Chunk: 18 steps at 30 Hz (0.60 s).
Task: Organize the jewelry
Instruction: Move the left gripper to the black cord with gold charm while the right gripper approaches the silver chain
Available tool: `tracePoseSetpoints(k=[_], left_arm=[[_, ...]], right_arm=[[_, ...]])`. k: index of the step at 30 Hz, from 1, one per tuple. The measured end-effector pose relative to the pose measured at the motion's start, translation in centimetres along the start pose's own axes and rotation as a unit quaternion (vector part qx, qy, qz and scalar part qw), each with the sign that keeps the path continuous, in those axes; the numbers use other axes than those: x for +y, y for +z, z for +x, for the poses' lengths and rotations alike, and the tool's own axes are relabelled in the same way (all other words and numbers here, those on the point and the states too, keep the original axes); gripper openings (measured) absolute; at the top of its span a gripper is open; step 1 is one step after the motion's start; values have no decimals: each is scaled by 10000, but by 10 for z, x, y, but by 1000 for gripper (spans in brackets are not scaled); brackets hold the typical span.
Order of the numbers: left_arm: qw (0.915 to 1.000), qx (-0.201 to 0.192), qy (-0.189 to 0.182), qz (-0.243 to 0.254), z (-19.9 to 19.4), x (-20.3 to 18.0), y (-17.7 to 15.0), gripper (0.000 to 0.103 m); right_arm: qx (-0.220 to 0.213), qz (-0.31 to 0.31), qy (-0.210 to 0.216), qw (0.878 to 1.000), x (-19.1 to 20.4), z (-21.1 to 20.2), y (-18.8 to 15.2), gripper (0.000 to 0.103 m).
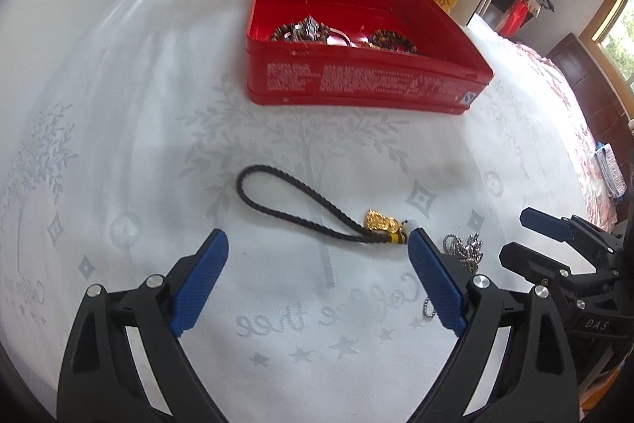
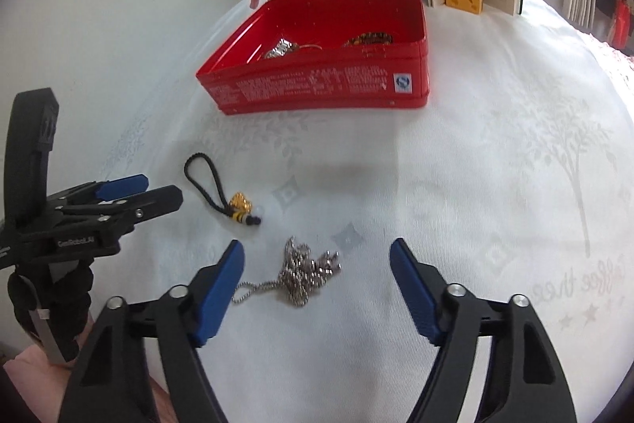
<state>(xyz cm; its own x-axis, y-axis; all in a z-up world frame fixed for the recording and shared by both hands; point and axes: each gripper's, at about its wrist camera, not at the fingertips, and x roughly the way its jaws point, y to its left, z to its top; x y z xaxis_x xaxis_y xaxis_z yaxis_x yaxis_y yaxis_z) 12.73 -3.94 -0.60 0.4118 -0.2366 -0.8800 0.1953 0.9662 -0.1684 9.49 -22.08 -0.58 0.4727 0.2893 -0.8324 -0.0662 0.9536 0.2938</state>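
Looking from large to small, we see a white cloth (image 1: 119,153), then a red tin (image 1: 356,82) with bracelets inside. Our left gripper (image 1: 317,244) is wide open and holds nothing; the black cord (image 1: 293,209) with gold charm lies between its fingers. Our right gripper (image 2: 317,256) is also wide open and empty around the silver chain (image 2: 305,272).

Open cloth lying before the red tin (image 1: 356,82)
2 pieces sitting near its front: black cord charm (image 1: 317,221), silver chain (image 2: 305,272).
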Motion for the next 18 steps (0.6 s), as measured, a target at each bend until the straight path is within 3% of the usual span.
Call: tracePoseSetpoints(k=[18], left_arm=[[9970, 706, 220, -243, 53, -20, 13, 91]], right_arm=[[34, 67, 0, 10000, -9, 4, -5, 71]])
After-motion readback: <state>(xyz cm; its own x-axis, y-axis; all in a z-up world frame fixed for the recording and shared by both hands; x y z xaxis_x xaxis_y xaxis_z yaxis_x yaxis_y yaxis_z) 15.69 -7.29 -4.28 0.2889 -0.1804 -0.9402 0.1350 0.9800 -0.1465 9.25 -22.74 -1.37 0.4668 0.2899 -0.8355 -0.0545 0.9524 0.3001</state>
